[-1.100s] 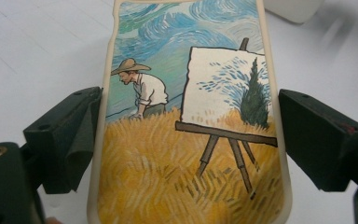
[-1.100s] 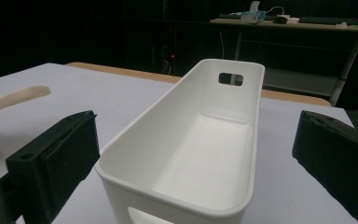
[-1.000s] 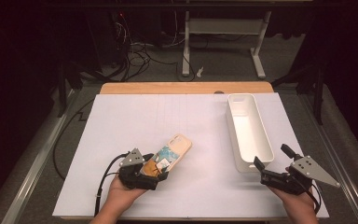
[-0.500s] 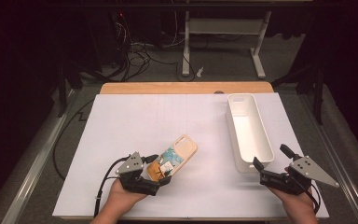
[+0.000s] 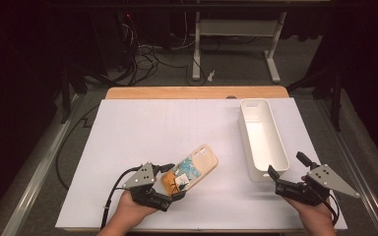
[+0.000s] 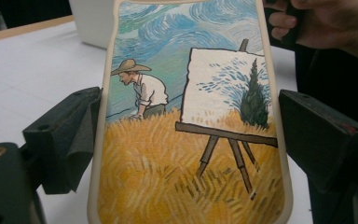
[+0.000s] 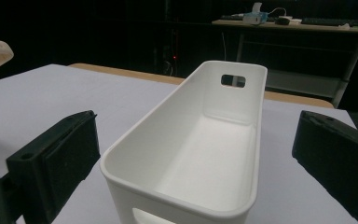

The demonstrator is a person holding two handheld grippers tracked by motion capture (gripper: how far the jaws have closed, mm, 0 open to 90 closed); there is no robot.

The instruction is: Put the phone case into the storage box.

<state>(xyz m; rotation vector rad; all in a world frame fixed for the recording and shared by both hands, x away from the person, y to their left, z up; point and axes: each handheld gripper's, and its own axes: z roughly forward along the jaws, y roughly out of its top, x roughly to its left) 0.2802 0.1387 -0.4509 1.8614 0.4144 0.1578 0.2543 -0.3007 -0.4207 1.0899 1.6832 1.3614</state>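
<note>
A phone case (image 5: pixel 197 166) printed with a painter, an easel and a wheat field is held at its near end by my left gripper (image 5: pixel 174 182). Its far end points up and to the right over the white mat. In the left gripper view both black jaws bear on the long edges of the case (image 6: pixel 191 140), so the left gripper (image 6: pixel 189 135) is shut on it. My right gripper (image 5: pixel 286 164) stands open just before the near end of a long white bin (image 5: pixel 246 132). In the right gripper view the empty bin (image 7: pixel 168 108) lies ahead between the wide jaws of the right gripper (image 7: pixel 200 154).
A white mat (image 5: pixel 142 128) covers the table, with a wooden strip (image 5: pixel 177 92) along its far edge. Cables and desk legs stand on the dark floor beyond. The person's other hand (image 6: pixel 326 23) shows at the top right of the left gripper view.
The left gripper has shifted a little to the right with the phone case in it. The right gripper and the bin have not moved.
</note>
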